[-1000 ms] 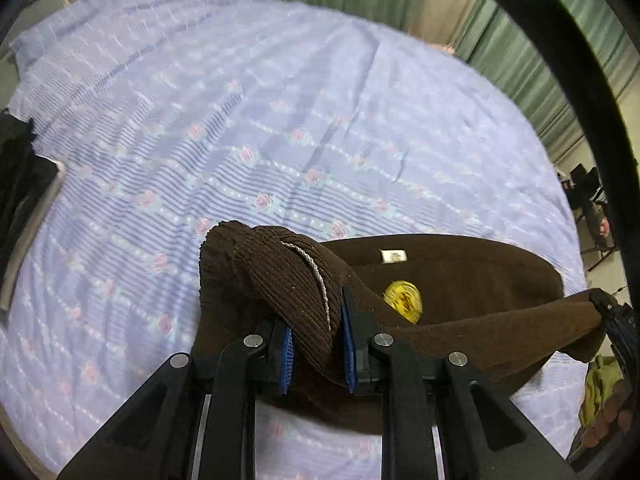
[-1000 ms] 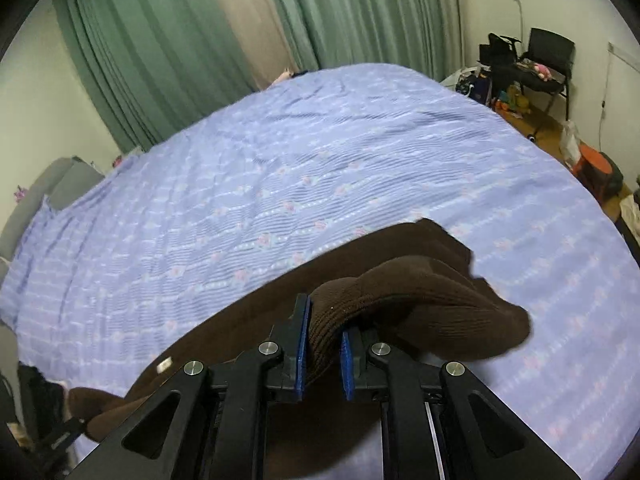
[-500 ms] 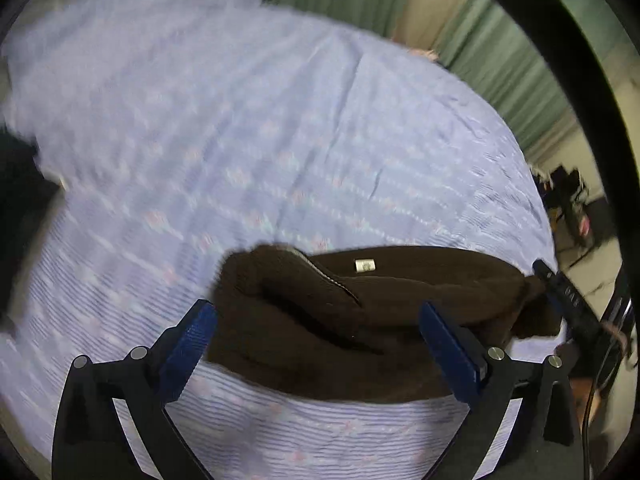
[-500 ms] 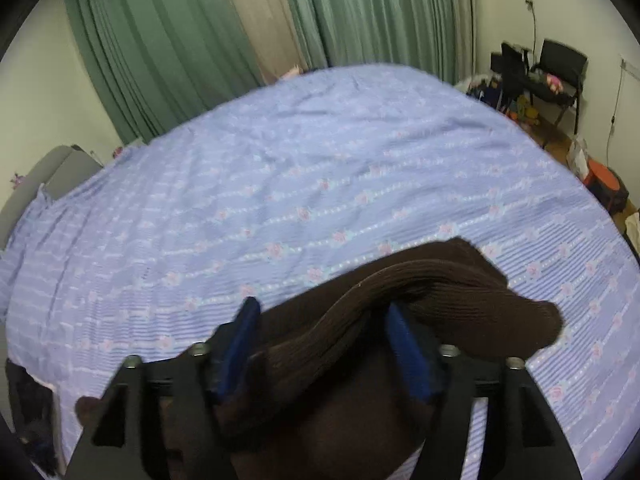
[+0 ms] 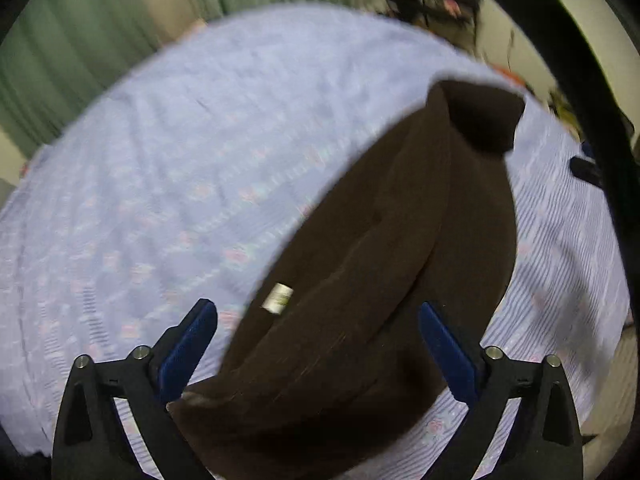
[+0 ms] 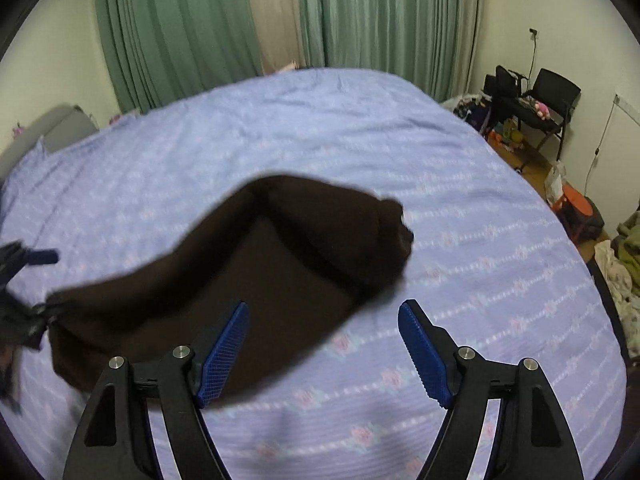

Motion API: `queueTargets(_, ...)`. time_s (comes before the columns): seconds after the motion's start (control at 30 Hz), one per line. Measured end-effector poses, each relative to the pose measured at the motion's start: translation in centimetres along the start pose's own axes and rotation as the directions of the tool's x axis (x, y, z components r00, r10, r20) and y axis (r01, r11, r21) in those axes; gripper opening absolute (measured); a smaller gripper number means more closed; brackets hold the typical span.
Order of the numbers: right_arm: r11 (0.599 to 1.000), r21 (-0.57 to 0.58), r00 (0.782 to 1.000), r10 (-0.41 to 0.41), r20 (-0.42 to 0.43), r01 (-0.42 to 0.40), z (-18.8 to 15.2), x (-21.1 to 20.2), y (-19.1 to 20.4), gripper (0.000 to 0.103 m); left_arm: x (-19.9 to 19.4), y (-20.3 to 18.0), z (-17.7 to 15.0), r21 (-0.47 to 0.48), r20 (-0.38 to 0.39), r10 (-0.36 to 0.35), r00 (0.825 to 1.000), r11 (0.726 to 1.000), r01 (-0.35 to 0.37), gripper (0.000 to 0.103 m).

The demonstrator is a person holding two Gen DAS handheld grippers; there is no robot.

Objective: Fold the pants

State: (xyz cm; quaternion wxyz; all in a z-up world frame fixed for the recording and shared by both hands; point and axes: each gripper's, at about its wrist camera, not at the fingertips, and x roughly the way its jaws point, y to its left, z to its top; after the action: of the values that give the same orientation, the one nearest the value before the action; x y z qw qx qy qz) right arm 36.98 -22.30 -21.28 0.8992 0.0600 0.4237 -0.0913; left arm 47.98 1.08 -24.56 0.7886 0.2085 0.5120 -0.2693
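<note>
The brown knitted pants (image 5: 392,248) lie folded in a long bundle on the lilac striped bedsheet (image 5: 168,152). A small white label (image 5: 277,299) shows near their close end. My left gripper (image 5: 318,320) is open, its blue pads either side of the pants' near end, holding nothing. In the right wrist view the pants (image 6: 256,276) lie ahead and to the left. My right gripper (image 6: 323,322) is open and empty just above the sheet (image 6: 460,248). The left gripper (image 6: 24,280) shows blurred at the pants' far left end.
Green curtains (image 6: 192,20) hang behind the bed. A black chair with clutter (image 6: 532,100) stands at the right wall. Clothes (image 6: 624,264) lie on the floor by the bed's right edge. A grey headboard (image 6: 60,128) is at the far left.
Both grippers were shut on the pants one second ago. Both have opened and let go. The pants now lie on the bed, and both grippers have drawn back; the left view has swung round.
</note>
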Motion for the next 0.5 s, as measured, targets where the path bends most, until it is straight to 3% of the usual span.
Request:
queueTargets(0.07, 1.000, 0.005, 1.000, 0.004, -0.011, -0.004, -0.7, 0.6, -0.5, 0.077, 2.4, -0.4, 0.4, 0.000, -0.082, -0.029, 0.996, 1.000, 0.029, 0.092)
queueTargets(0.13, 1.000, 0.017, 1.000, 0.003, -0.031, -0.003, -1.3, 1.4, -1.0, 0.077, 3.8, -0.8, 0.3, 0.000, -0.132, -0.039, 0.990, 0.999, 0.039, 0.074)
queueTargets(0.2, 0.999, 0.031, 0.999, 0.011, -0.045, -0.010, -1.4, 2.0, -1.8, 0.077, 3.7, -1.2, -0.3, 0.022, -0.127, -0.019, 0.992, 1.000, 0.022, 0.036)
queueTargets(0.33, 1.000, 0.021, 0.999, -0.009, -0.035, 0.009, -1.5, 2.0, -2.4, 0.077, 2.5, -0.6, 0.6, 0.012, -0.073, 0.024, 0.997, 1.000, -0.023, 0.031)
queueTargets(0.5, 0.998, -0.039, 0.999, -0.054, 0.004, 0.054, -0.5, 2.2, -1.7, 0.077, 3.1, 2.2, 3.2, -0.119, -0.050, 0.115, 0.992, 0.986, -0.120, 0.030)
